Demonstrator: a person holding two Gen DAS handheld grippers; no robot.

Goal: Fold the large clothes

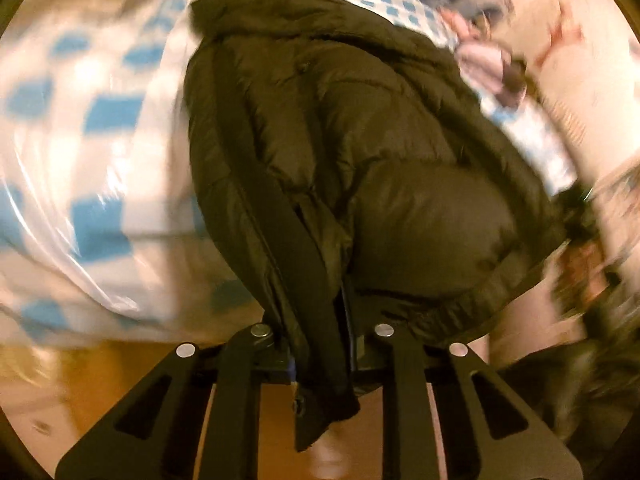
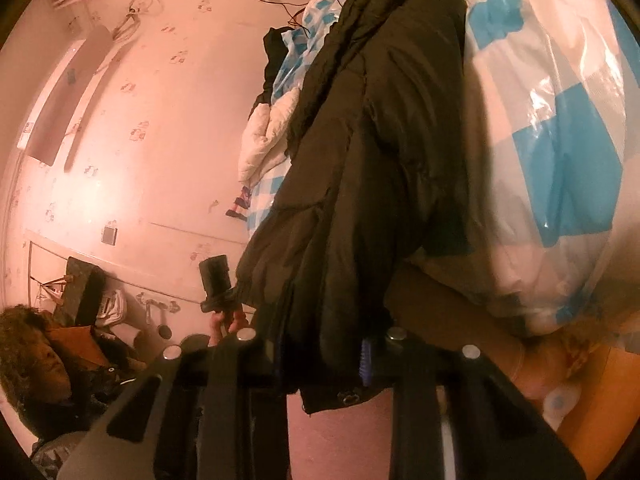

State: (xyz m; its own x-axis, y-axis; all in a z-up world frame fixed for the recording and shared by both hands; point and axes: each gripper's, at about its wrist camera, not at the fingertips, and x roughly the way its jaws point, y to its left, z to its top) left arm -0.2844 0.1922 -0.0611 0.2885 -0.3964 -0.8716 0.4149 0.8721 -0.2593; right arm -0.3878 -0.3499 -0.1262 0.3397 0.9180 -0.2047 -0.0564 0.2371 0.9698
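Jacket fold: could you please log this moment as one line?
left gripper: shut on jacket hem | right gripper: shut on jacket | bed: jacket partly on it

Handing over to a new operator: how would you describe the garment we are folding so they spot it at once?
Find the bed with the blue-and-white checked cover. Lying across it is a dark puffer jacket, its hem pinched in both tongs. It is the only dark, glossy, quilted thing there; the white padded item beyond is pale.

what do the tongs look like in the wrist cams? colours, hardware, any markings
Both tongs, left and right, look alike: matte black flat linkage bars with elongated cut-out slots, joined by round silver pivot pins. A blue ribbed pad edges the right tongs' inner finger; a blue sliver shows on the left too. No cables or printed markings are visible. Sleeves are not clearly in view.
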